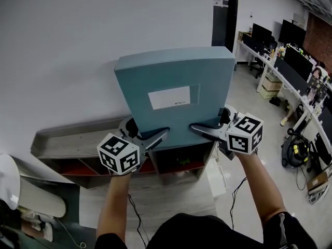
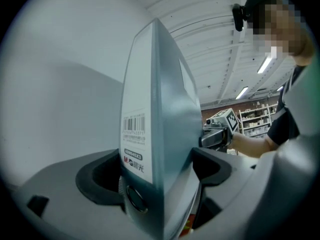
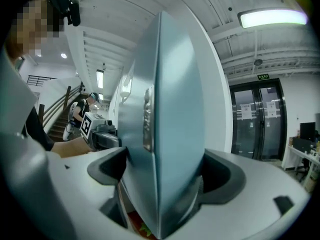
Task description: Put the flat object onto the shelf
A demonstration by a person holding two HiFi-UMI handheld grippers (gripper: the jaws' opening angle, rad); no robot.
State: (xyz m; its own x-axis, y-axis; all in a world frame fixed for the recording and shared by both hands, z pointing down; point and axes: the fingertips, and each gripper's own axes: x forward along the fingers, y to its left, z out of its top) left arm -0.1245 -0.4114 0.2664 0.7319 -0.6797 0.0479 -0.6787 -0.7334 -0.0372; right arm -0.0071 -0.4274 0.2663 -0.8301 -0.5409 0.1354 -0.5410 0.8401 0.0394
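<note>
A blue-grey file box [image 1: 176,97] with a white label [image 1: 168,97] stands upright, leaning toward me, in front of the white wall. My left gripper [image 1: 148,134] clamps its lower left edge and my right gripper [image 1: 207,123] its lower right edge. In the left gripper view the box's barcoded spine [image 2: 135,134] fills the gap between the jaws, and no gap shows beside the pads. The right gripper view shows the box's other edge [image 3: 170,124] held the same way. Just below the box is the low grey shelf [image 1: 67,144]. Whether the base touches the shelf top I cannot tell.
The shelf's compartments hold red items [image 1: 78,167] and something green [image 1: 182,161]. Desks with monitors [image 1: 290,61] run along the right. A dark glass door [image 1: 225,14] stands beyond the wall's end. Cables [image 1: 135,211] lie on the floor, and a white rounded object [image 1: 10,180] sits at far left.
</note>
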